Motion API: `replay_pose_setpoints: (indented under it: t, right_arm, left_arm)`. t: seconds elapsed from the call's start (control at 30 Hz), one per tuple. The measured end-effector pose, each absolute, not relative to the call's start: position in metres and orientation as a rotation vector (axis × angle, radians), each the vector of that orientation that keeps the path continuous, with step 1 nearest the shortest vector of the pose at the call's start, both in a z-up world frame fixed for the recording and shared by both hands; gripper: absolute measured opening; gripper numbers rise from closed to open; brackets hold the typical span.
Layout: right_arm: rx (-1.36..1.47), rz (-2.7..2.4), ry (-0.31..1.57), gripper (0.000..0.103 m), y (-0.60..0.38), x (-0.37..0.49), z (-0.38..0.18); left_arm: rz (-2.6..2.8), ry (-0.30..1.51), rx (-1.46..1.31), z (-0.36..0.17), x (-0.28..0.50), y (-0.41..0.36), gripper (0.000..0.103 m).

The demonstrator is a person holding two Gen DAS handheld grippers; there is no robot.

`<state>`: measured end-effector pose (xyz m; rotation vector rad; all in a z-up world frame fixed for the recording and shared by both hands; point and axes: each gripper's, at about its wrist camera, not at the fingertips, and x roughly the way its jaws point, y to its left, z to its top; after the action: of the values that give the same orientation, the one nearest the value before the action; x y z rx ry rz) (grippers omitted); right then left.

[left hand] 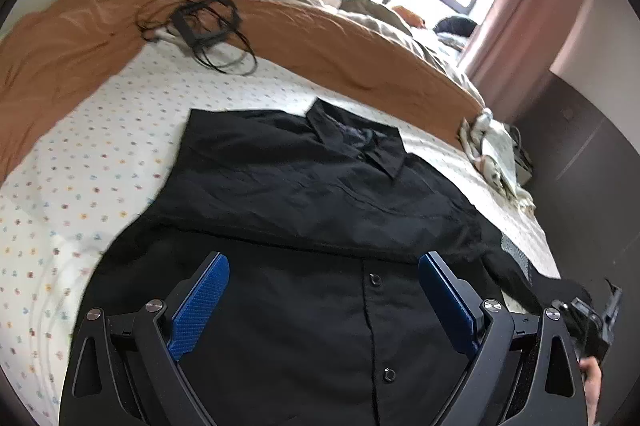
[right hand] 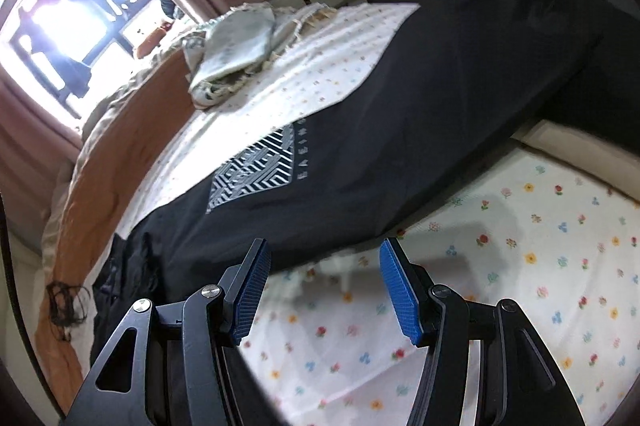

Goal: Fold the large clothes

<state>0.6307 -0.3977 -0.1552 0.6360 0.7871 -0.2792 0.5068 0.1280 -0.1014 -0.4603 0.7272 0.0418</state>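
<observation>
Black button-up shirt (left hand: 304,193) lies flat on your flowered bedsheet (left hand: 100,161), collar at twelve o'clock. Your left gripper (left hand: 324,270) hovers over its placket, jaws wide apart and empty. Your right gripper (right hand: 325,258) also gapes empty, with a black printed tee (right hand: 360,161) at twelve o'clock.

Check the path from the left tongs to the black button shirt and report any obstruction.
Nothing visible blocks it. The left tongs hang open directly over the black shirt, gap empty; the cables lie far off on the orange blanket.
</observation>
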Motion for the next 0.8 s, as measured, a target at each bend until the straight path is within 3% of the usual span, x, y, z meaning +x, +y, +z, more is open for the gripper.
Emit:
replay_pose_setpoints:
  t: [0.5, 0.57, 0.63, 0.67, 0.8]
  right_arm:
    - [0.763, -0.288, 0.737, 0.057, -0.425, 0.658, -0.188]
    - [0.762, -0.254, 0.727, 0.052, -0.422, 0.663, -0.189]
    - [0.738, -0.265, 0.738, 0.025, -0.417, 0.666, -0.189]
    - [0.720, -0.277, 0.747, 0.018, -0.415, 0.668, -0.188]
    - [0.712, -0.271, 0.741, 0.010, -0.413, 0.668, -0.185]
  left_arm:
    - [0.084, 0.805, -0.450, -0.122, 0.514, 0.133, 0.096]
    - [0.107, 0.818, -0.472, -0.127, 0.515, 0.141, 0.096]
    - [0.124, 0.823, -0.492, -0.129, 0.514, 0.147, 0.096]
    - [0.130, 0.824, -0.503, -0.130, 0.514, 0.151, 0.096]
    - [0.140, 0.816, -0.523, -0.127, 0.511, 0.157, 0.096]
